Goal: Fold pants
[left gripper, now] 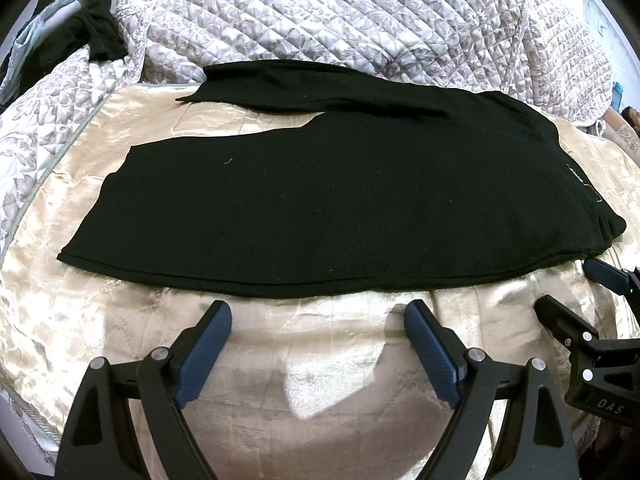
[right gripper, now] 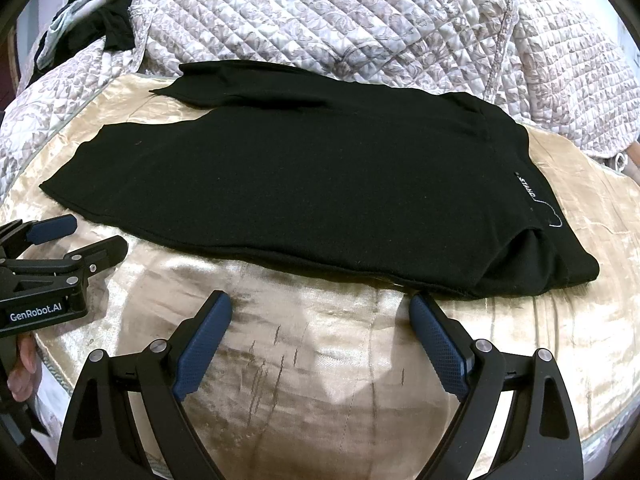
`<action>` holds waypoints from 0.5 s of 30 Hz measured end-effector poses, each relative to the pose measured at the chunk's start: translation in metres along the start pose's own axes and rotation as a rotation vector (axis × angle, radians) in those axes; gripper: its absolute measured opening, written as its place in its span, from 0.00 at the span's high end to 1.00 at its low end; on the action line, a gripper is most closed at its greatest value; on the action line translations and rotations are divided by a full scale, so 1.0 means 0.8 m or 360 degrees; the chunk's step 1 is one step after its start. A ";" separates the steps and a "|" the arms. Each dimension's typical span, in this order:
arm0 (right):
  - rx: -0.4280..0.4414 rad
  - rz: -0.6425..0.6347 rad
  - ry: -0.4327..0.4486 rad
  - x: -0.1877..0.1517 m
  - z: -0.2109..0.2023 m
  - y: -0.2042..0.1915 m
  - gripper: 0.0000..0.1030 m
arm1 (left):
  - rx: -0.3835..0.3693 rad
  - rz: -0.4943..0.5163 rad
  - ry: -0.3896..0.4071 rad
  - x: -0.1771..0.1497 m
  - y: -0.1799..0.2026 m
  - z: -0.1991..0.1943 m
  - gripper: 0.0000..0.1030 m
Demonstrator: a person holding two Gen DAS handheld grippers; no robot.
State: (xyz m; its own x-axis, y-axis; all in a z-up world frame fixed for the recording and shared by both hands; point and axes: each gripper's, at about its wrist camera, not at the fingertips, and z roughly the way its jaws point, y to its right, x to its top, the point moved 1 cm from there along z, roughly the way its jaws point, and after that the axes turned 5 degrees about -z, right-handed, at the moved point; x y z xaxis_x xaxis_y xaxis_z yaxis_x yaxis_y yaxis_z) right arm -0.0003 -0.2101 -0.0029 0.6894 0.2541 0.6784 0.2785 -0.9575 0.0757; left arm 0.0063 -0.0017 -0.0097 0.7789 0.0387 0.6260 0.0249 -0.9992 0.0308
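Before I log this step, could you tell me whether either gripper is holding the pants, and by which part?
Nothing is held: the left gripper and right gripper are both open, short of the black pants.

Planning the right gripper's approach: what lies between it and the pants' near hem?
Only bare gold sheet, seen in the right wrist view between the open right gripper and the pants.

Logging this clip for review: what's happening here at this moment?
A person holds two grippers over a bed. Black pants lie spread flat on a gold satin cover, legs to the left, waistband to the right. The left gripper and right gripper both hover open just short of the near edge, gripping nothing.
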 end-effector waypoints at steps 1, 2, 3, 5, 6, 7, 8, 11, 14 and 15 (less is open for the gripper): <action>0.0000 0.0000 0.0000 0.000 0.000 0.001 0.12 | 0.0001 0.0000 -0.0001 0.000 0.000 0.000 0.13; 0.0001 0.0000 0.0000 0.000 0.000 0.000 0.12 | 0.0001 0.0000 -0.0002 0.000 0.000 0.000 0.13; 0.0001 -0.0001 -0.0001 0.000 0.000 0.000 0.12 | 0.0001 0.0000 -0.0002 0.000 0.000 0.000 0.13; 0.0002 -0.0002 0.0000 0.000 0.000 0.000 0.12 | 0.0000 -0.0001 -0.0002 0.000 0.000 0.000 0.13; 0.0001 -0.0002 -0.0001 0.000 0.000 0.001 0.12 | 0.0001 0.0000 -0.0002 0.000 0.000 0.000 0.13; 0.0001 -0.0002 -0.0001 0.000 0.000 0.000 0.12 | 0.0001 0.0000 -0.0003 0.000 0.000 0.000 0.13; 0.0001 -0.0001 -0.0002 0.000 0.000 0.000 0.12 | 0.0001 0.0000 -0.0002 0.000 0.000 0.000 0.13; 0.0001 -0.0001 -0.0001 -0.001 0.000 0.001 0.12 | 0.0001 0.0000 -0.0002 0.001 0.000 0.000 0.13; 0.0001 -0.0002 -0.0001 -0.001 0.000 0.001 0.12 | 0.0003 0.0002 -0.0002 0.001 0.002 0.001 0.12; 0.0000 -0.0002 -0.0002 -0.001 0.000 0.001 0.12 | 0.0002 0.0001 -0.0003 0.001 0.002 0.001 0.12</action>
State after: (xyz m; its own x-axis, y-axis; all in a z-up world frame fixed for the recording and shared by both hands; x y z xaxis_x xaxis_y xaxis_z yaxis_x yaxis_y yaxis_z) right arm -0.0006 -0.2109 -0.0032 0.6897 0.2555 0.6776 0.2795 -0.9571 0.0763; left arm 0.0075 -0.0033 -0.0096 0.7801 0.0378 0.6245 0.0251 -0.9993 0.0292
